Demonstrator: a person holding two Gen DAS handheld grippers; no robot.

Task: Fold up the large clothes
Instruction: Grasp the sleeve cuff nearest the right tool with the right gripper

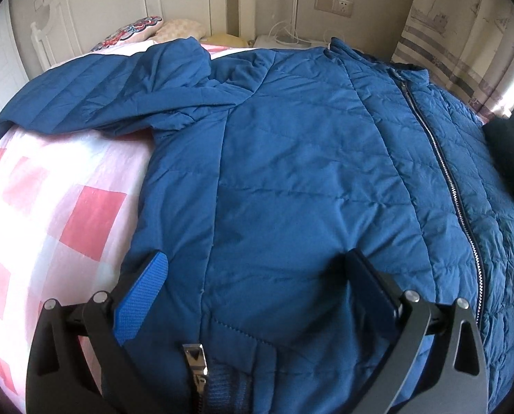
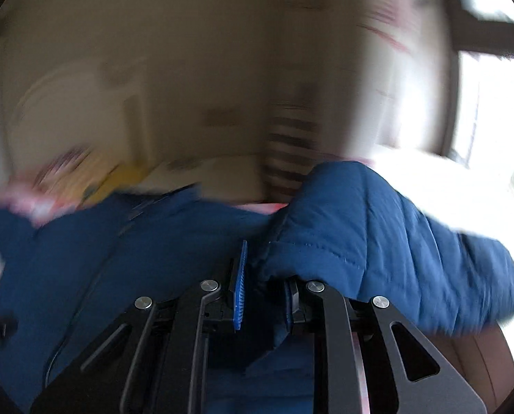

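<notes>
The blue quilted jacket (image 1: 291, 172) lies spread, zipped and barely folded on the pink-checked bed (image 1: 50, 207), left tongs (image 1: 257, 269) spread wide over its hem, right tongs (image 2: 264, 276) pinching a sleeve (image 2: 377, 241), most folds apparently remaining.

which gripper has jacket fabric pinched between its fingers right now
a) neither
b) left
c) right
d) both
c: the right gripper is closed on a bunched fold of the blue jacket, while the left gripper stands wide open over the fabric.
</notes>
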